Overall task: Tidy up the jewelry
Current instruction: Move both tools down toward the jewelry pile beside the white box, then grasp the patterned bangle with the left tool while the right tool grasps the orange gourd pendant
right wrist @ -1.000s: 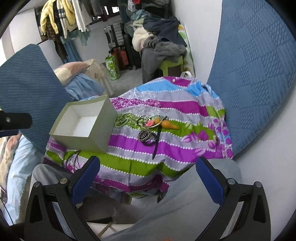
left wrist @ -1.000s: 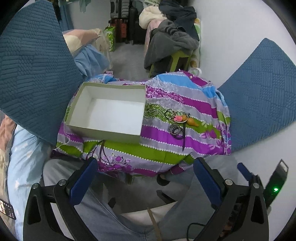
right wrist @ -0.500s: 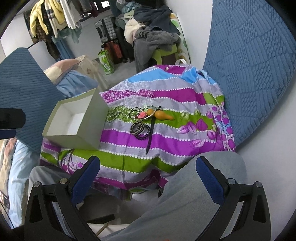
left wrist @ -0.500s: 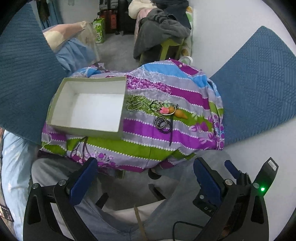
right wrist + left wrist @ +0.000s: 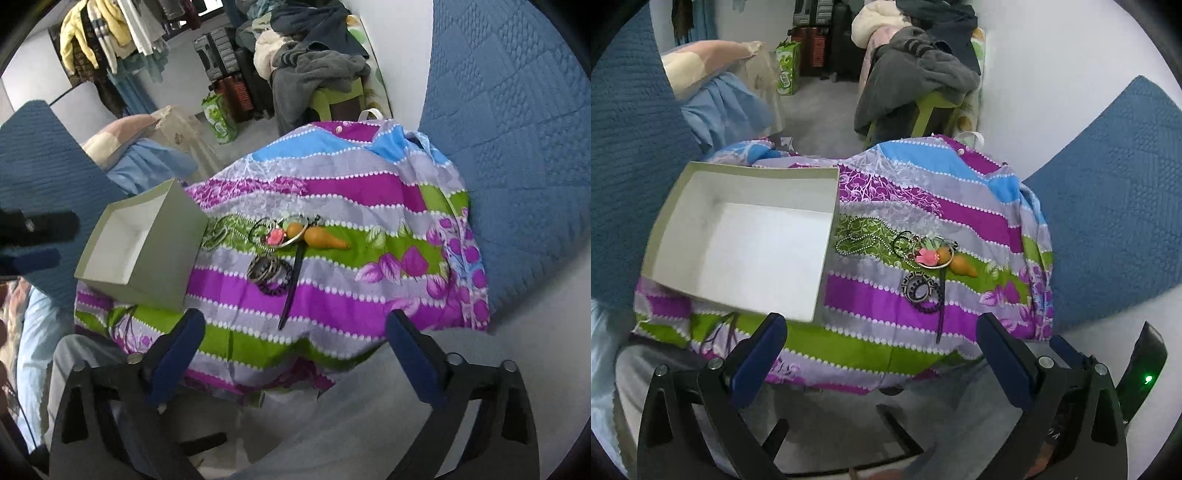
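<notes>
An open, empty grey-green box (image 5: 746, 236) (image 5: 144, 247) sits on the left of a striped purple, green and grey cloth (image 5: 979, 221) (image 5: 369, 291). Right of it lies a jewelry pile: a bead chain (image 5: 860, 240), a ring bangle with a pink flower (image 5: 929, 256) (image 5: 277, 236), an orange drop-shaped piece (image 5: 964, 266) (image 5: 325, 238), dark patterned bangles (image 5: 918, 290) (image 5: 267, 271) and a thin dark stick (image 5: 941, 306) (image 5: 291, 288). My left gripper (image 5: 881, 341) is open and empty, short of the cloth's near edge. My right gripper (image 5: 295, 339) is open and empty, likewise short of the pile.
Blue quilted cushions (image 5: 1108, 206) (image 5: 517, 122) flank the cloth on both sides. A person's grey-trousered legs (image 5: 351, 413) are below the grippers. A green stool heaped with clothes (image 5: 923, 85), suitcases and bags stand on the floor behind.
Both grippers have moved closer to the cloth; the box and jewelry appear larger and nearer. Nothing was picked up and both jaws stayed open.
</notes>
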The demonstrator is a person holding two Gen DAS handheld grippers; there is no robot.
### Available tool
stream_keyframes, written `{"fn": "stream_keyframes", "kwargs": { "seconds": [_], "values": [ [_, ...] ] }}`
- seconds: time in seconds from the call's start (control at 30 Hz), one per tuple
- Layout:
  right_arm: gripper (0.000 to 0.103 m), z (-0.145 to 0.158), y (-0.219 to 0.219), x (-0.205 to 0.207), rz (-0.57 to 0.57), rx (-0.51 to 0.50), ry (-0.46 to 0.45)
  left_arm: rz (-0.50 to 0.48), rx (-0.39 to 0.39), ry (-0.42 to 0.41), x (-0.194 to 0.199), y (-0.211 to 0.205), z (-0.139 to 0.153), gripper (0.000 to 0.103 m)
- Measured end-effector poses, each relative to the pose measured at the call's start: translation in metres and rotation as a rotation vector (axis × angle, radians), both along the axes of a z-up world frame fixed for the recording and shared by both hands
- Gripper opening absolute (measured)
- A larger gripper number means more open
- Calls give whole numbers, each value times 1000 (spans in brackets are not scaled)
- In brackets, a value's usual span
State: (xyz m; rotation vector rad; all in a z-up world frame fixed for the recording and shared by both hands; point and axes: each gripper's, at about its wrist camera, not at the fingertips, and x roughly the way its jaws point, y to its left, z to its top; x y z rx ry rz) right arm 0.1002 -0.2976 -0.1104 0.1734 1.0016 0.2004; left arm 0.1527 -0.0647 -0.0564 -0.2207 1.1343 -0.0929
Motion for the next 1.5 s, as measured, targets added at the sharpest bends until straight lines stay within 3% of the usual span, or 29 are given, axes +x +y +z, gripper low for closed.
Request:
{"fn": "stream_keyframes", "kwargs": {
  "seconds": [0.17,0.23,0.63,0.83,1.0,1.1,1.3,1.5],
  "values": [
    [65,-19,-10,25,31,34,14,-28,-32,44,16,-13,-35,92],
    [60,-26,-11,35,52,34,15,-54,-68,64,22,-20,-51,85],
    [52,-76,-14,102,140,-31,37,-93,-152,171,68,-47,-138,58],
    [54,-96,-10,125,189,-70,31,-86,-119,205,89,-50,-170,50],
    [54,-109,-1,137,239,-65,39,-106,-95,219,100,-54,-187,43],
    [54,-113,8,140,271,-95,33,-128,-58,186,102,-58,-186,39],
    [54,-124,17,142,311,-119,56,-174,-17,157,104,-68,-188,23],
    [35,-123,26,141,329,-133,58,-210,-24,140,104,-76,-189,7]
  ]
}}
